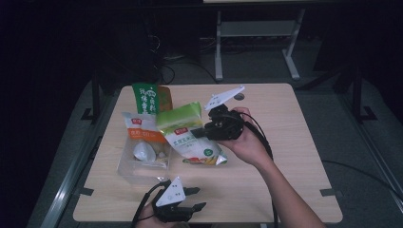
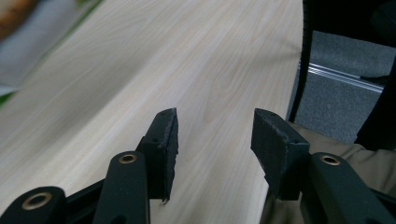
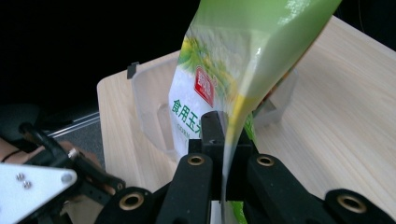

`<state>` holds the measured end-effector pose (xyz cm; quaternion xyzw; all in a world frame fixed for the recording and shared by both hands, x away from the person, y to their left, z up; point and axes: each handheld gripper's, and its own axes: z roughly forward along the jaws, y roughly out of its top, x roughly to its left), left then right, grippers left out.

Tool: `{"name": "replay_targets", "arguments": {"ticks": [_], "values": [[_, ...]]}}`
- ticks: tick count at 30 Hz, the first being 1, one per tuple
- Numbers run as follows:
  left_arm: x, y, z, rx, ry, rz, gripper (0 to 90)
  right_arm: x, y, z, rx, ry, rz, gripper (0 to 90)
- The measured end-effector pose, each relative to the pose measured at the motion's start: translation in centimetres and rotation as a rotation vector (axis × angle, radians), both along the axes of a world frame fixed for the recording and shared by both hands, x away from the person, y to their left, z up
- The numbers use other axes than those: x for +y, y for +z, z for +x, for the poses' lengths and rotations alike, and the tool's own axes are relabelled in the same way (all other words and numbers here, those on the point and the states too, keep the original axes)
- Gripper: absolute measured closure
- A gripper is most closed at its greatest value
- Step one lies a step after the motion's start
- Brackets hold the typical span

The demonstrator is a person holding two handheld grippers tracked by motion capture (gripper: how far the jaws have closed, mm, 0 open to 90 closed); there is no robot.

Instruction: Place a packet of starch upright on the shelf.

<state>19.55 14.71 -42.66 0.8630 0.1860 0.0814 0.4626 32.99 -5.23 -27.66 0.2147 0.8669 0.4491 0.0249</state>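
The right gripper (image 1: 202, 131) pinches the green bag's (image 1: 190, 135) edge tight above the table (image 1: 285, 156), beside the clear tub (image 1: 142, 164), while the left gripper's (image 1: 197, 198) fingers (image 2: 166, 140) stand half-open, empty.

Bare table (image 1: 285, 142) right, near edge open, bags, clear bin (image 1: 130, 168) crowding left

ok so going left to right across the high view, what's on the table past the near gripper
clear plastic container → orange-and-white pouch → green-and-white bag → right gripper, shut on the bag's edge
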Motion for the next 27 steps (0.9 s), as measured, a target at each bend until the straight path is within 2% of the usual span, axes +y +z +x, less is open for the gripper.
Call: {"name": "replay_targets", "arguments": {"ticks": [10,13,22,24,27], "values": [[-0.1,-0.1,-0.3,-0.01,-0.017,-0.002,47.4,3.2,1.3,0.2,-0.01,0.05,0.006,90.0],[-0.1,-0.1,-0.3,-0.015,-0.031,0.007,47.5,4.1,1.4,0.3,-0.011,0.069,0.009,90.0],[-0.5,-0.4,-0.6,-0.005,-0.037,-0.017,47.9,7.3,1.6,0.3,0.007,0.108,0.021,90.0],[-0.5,-0.3,-0.6,-0.007,-0.039,-0.016,47.9,8.0,1.5,0.5,-0.004,0.122,0.02,90.0],[-0.3,-0.3,-0.6,-0.01,-0.044,-0.005,47.8,9.1,1.3,0.6,0.017,0.133,0.023,90.0]]}}
